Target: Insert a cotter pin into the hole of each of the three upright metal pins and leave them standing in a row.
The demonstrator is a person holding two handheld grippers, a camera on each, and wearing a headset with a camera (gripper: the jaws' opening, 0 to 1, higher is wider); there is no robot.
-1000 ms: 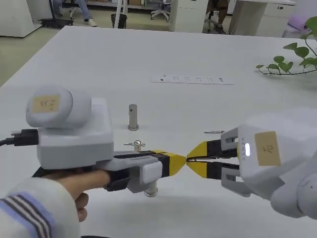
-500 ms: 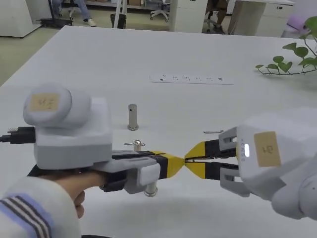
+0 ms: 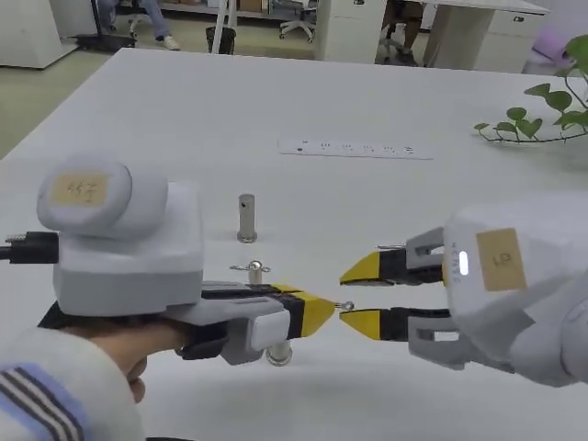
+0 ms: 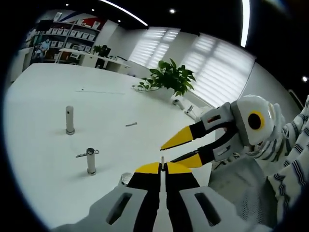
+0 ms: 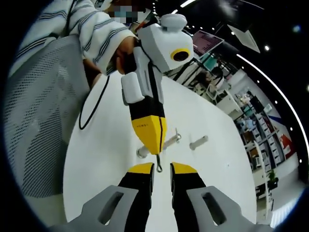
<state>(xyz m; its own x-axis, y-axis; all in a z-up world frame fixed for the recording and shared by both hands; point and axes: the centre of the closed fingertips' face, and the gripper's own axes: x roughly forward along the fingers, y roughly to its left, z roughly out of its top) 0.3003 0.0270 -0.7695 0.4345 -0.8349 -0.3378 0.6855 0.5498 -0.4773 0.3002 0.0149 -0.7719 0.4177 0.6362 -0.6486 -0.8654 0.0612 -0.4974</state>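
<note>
Cotter pin [image 3: 344, 306] pinched in left gripper [image 3: 331, 307], loop pointing 3 o'clock, right between the right gripper's [image 3: 342, 298] wide-open jaws.

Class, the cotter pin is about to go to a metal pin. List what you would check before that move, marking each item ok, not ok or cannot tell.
1. Left gripper shut on the cotter pin: ok.
2. Right gripper open: ok.
3. Middle metal pin carries a fitted cotter pin: ok.
4. Far metal pin upright, hole empty: ok.
5. Near metal pin hole free: cannot tell, the left gripper hides it.
6. Spare cotter pin lying on the table: ok.
</note>
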